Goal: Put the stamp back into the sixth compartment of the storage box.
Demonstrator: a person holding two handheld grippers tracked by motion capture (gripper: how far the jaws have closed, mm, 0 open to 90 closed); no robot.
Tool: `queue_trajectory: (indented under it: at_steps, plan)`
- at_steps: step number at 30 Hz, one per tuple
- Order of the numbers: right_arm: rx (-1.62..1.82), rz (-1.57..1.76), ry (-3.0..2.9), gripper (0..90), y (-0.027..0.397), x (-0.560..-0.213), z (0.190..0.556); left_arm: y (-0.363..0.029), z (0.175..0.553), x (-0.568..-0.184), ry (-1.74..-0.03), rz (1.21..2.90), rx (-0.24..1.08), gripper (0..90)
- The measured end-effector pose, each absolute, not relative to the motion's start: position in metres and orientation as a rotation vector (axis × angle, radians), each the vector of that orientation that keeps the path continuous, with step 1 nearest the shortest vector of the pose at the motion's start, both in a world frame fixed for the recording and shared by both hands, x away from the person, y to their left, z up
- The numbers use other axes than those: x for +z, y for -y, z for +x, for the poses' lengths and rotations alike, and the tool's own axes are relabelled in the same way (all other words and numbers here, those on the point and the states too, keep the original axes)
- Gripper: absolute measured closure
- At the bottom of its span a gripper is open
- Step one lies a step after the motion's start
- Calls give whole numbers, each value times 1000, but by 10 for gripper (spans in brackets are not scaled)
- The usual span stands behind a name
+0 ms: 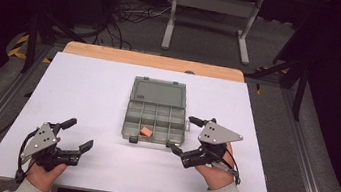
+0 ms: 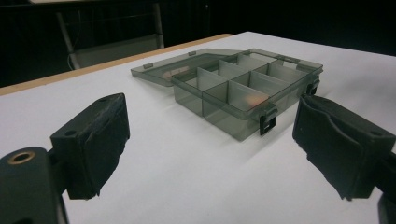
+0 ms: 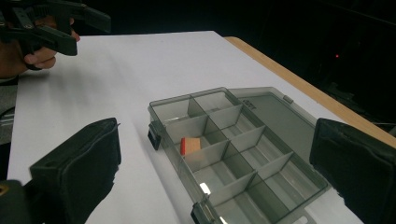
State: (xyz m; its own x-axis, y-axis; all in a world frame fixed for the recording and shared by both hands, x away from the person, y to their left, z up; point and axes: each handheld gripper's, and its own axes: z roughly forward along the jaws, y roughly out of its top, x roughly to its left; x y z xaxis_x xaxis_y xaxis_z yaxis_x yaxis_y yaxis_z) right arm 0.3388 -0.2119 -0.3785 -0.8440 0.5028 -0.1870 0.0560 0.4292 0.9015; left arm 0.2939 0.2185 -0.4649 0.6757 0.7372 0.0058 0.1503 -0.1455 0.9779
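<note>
Both grippers are hovering over the white table (image 1: 83,94), and neither is touching anything. Held in the person's left hand, the left gripper (image 1: 78,135) is sitting at the near left of the table with its jaws spread wide and nothing between them; it is pointing right and slightly far, toward the organiser box (image 1: 155,119), and staying well apart from it. In the left gripper view, the two black pads (image 2: 95,140) are framing bare table, with the box lying beyond them on the right.

Just beside the box's near right corner, the right gripper (image 1: 188,135) is being held in the person's right hand, its jaws also spread wide and empty. One jaw is reaching along the box's right side and the other is lying near the front right latch; whether either is touching the box cannot be told. In the right gripper view, the box is lying between the open pads (image 3: 77,170).

Near the middle of the table, the smoky grey box is lying open, with its lid (image 1: 159,93) folded flat on the far side. Its tray is showing two rows of four compartments. A small orange block (image 1: 145,132) is resting in the near row, second compartment from the left.
</note>
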Motion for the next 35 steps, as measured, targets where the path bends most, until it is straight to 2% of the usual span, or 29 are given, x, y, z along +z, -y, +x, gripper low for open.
queue_trajectory:
  at_steps: [22,35]
  plan:
    - [1520,669,-2091,11,254,-449,314,-217,295,-466,-731,1660,599,115]
    - [1540,702,-2086,10,254,-456,316,-218,296,-467,-733,1654,597,109]
